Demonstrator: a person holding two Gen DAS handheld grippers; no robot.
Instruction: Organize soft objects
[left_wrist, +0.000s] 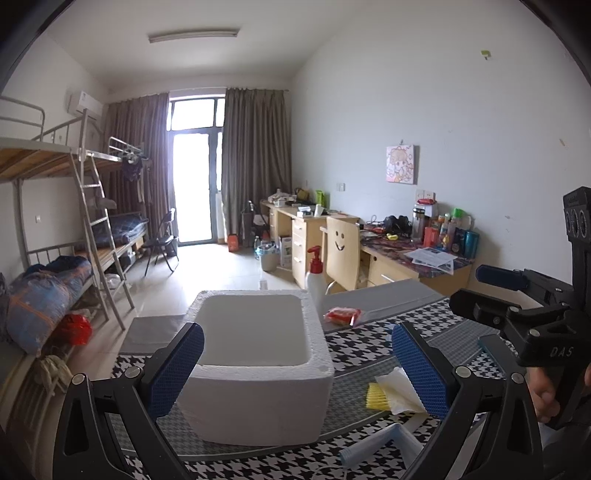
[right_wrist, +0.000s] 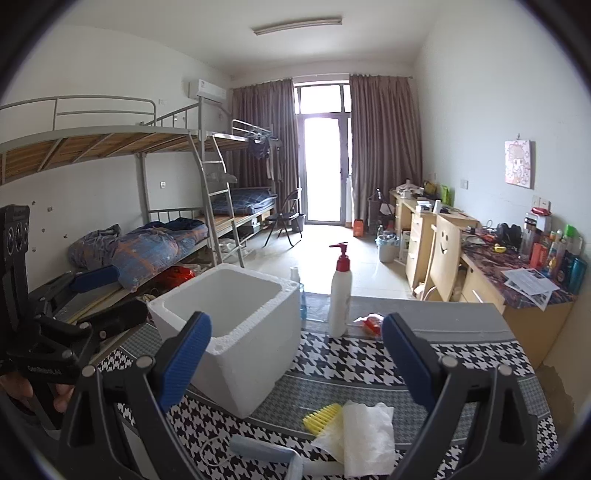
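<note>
The left hand-held gripper (left_wrist: 297, 373) stands wide open in the lower half of the left wrist view, its blue-padded fingers (left_wrist: 173, 373) spread to either side of a white foam box (left_wrist: 258, 398) and gripping nothing; whether the pads touch the box walls cannot be told, though the left pad overlaps the box's near left corner in the frame. The box sits open-topped on the houndstooth-patterned worktop (left_wrist: 354, 347), at centre frame, and looks bare inside. The right hand-held gripper (right_wrist: 295, 365) is likewise spread wide and holds nothing, its fingers (right_wrist: 184, 365) framing the lower middle of the right wrist view, the left one in front of the box's near corner. Between and below those fingers, at lower centre right, lie the soft things: a crumpled white tissue (right_wrist: 364, 439) partly covering a yellow comb-like brush (right_wrist: 321, 417), and a pale blue rolled cloth (right_wrist: 262, 452) at the bottom edge just left of the tissue. In the left wrist view the same tissue and brush sit at lower right, just beside the right pad, well outside the box. A white pump bottle with a red top (right_wrist: 340, 291) stands upright behind the box, and a red packet (right_wrist: 371, 323) lies just right of it. A hand (left_wrist: 546, 395) grips the handle of the right tool at the far right edge of the left wrist view
</note>
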